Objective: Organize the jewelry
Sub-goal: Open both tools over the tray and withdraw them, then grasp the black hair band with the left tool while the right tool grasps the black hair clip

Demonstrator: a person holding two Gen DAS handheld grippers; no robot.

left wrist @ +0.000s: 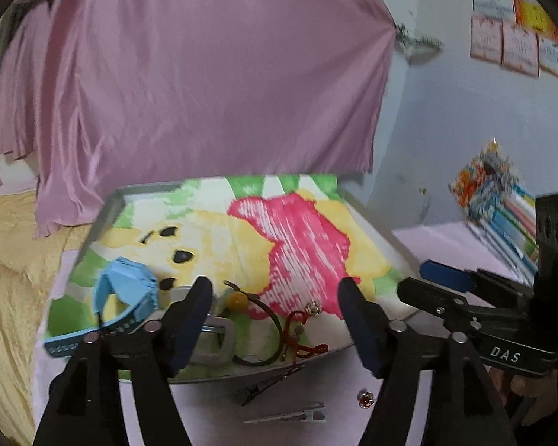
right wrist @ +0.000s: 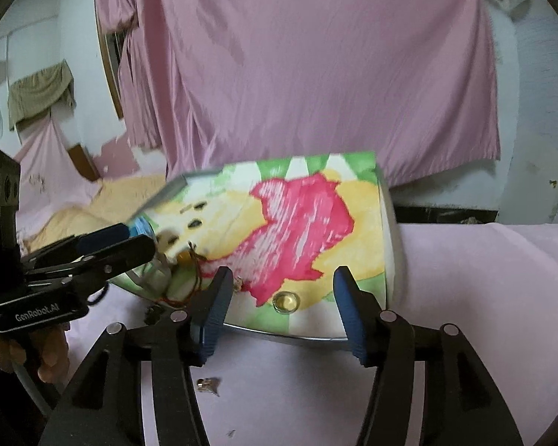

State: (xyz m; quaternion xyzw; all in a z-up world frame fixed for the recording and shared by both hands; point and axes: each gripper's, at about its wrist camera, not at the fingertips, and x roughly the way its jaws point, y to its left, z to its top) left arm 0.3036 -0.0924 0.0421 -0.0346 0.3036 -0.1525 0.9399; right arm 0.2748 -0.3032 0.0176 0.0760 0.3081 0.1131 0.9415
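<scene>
The left gripper (left wrist: 275, 319) stands with its jaws spread wide and nothing between them, hovering over the near edge of the tray (left wrist: 137, 191). The right gripper (right wrist: 279, 310) is likewise spread wide and empty, poised above the tray's near rim. The tray is a shallow metal one lined with a cartoon-print cloth (left wrist: 297, 238) in yellow, pink and green, and it rests on a pale pink table cover (right wrist: 483, 297). In the left wrist view, jewelry is gathered at the tray's near end, around 6 o'clock: a blue watch strap (left wrist: 130, 290) at 8 o'clock, a grey rectangular buckle (left wrist: 223, 342) at 6 o'clock, a dark cord bracelet with a yellow bead (left wrist: 236, 301) just beside it, and a red knotted cord (left wrist: 301, 338) touching the dark cord. Outside the tray, on the cover at 6 o'clock, lie a dark hair clip (left wrist: 268, 383), a silver hair clip (left wrist: 290, 414) and a small red-stone piece (left wrist: 365, 399). In the right wrist view a clear yellowish ring (right wrist: 286, 301) sits on the cloth between the fingers, and a small metal item (right wrist: 206, 384) lies on the cover at 7 o'clock; its kind is not discernible. A pink curtain (left wrist: 204, 74) hangs behind at 12 o'clock.
</scene>
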